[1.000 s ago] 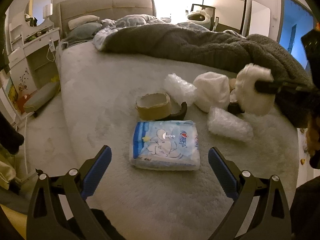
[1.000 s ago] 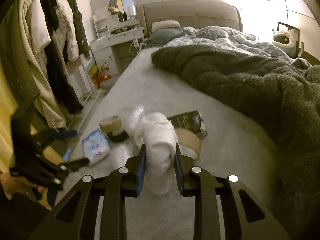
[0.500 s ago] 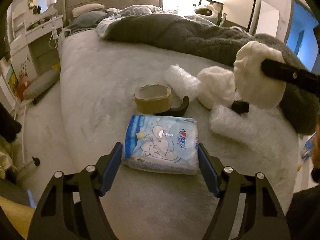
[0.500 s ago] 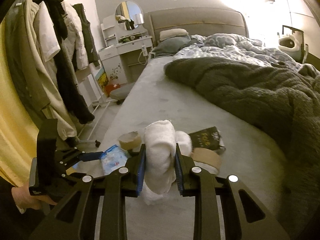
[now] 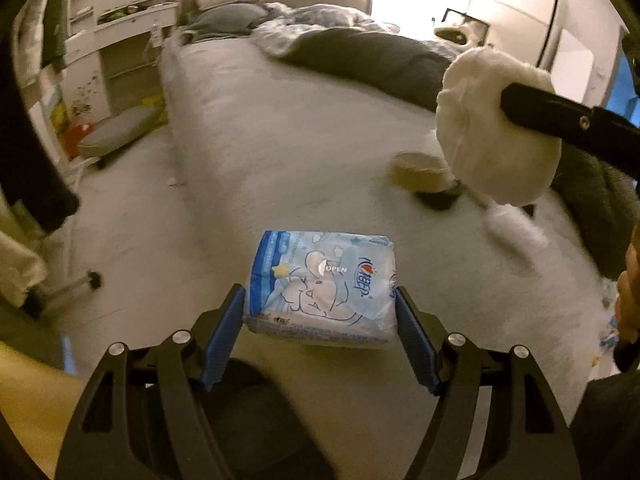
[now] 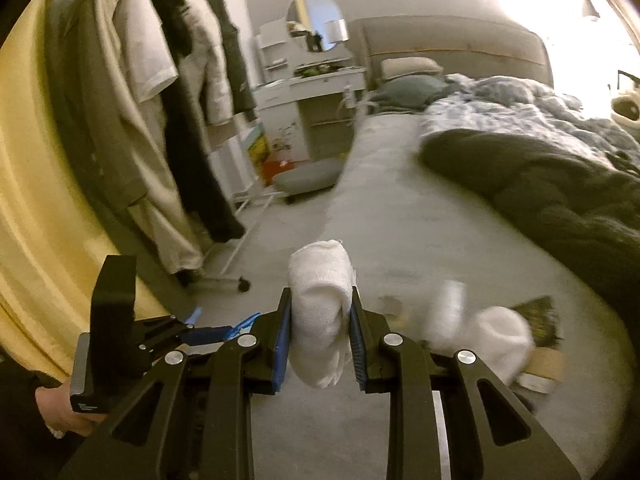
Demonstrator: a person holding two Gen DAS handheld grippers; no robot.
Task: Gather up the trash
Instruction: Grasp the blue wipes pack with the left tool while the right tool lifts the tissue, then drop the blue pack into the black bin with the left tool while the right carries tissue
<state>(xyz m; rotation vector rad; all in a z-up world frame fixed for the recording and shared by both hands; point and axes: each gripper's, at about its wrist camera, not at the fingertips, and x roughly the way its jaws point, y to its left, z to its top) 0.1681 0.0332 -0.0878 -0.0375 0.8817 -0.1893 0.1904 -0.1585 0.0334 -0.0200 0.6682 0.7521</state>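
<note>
My left gripper (image 5: 319, 312) is shut on a blue and white tissue pack (image 5: 322, 284), which it holds lifted off the bed (image 5: 280, 152). My right gripper (image 6: 320, 320) is shut on a white crumpled wad (image 6: 320, 300) and holds it in the air; the wad also shows at the right of the left wrist view (image 5: 496, 132). A brown tape roll (image 5: 420, 168) and a blurred plastic wrap (image 5: 508, 224) lie on the bed further back. Another white wad (image 6: 500, 340) and a dark packet (image 6: 540, 316) lie on the bed to the right.
A dark grey blanket (image 6: 540, 184) covers the far side of the bed. A clothes rack (image 6: 168, 120) with hanging coats stands at the left, with a white dresser (image 6: 316, 104) and a grey floor cushion (image 6: 308, 176) behind it. A yellow curtain (image 6: 36, 200) hangs at the far left.
My left gripper closed on the tissue pack and lifted it off the bed. My right gripper rose and swung left with the white wad.
</note>
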